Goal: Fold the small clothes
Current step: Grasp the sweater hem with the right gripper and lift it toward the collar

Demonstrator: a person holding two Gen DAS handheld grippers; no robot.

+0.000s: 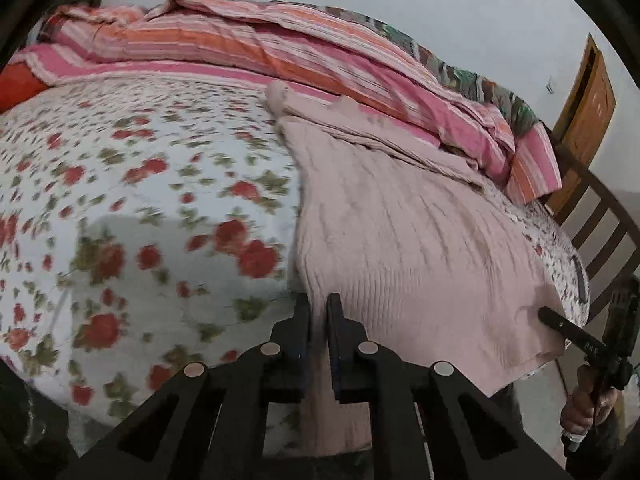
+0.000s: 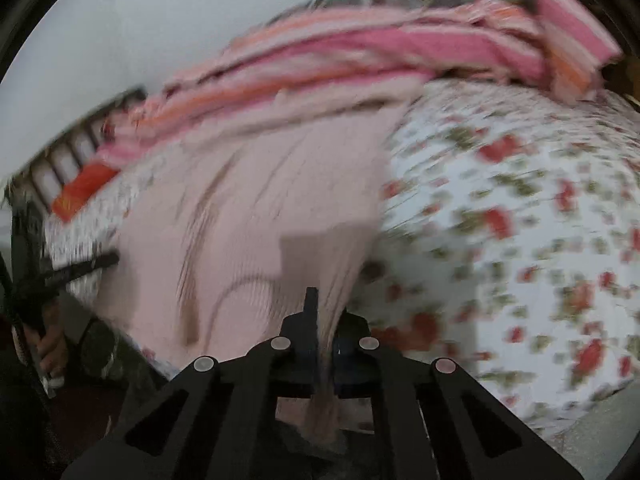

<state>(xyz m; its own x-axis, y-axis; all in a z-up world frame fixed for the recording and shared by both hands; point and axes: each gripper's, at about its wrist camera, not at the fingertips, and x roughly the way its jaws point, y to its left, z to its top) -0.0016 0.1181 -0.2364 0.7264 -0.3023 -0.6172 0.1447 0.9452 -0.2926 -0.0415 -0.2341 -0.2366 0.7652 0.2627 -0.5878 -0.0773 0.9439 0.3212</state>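
A pale pink knitted sweater point(image 1: 404, 232) lies spread on the floral bedsheet point(image 1: 152, 184). My left gripper point(image 1: 319, 312) is shut on the sweater's near left hem corner. My right gripper point(image 2: 326, 312) is shut on the opposite hem corner, with the knit point(image 2: 256, 216) bunched between the fingers. In the left wrist view the right gripper point(image 1: 560, 326) shows at the sweater's near right corner. In the right wrist view the left gripper point(image 2: 92, 264) shows at the far left edge. The right wrist view is blurred by motion.
A striped pink and orange quilt point(image 1: 280, 48) is piled along the back of the bed, also in the right wrist view point(image 2: 360, 52). A wooden bed rail point(image 1: 600, 220) and a wooden door point(image 1: 588, 96) stand at the right. The floral sheet point(image 2: 520, 200) stretches beside the sweater.
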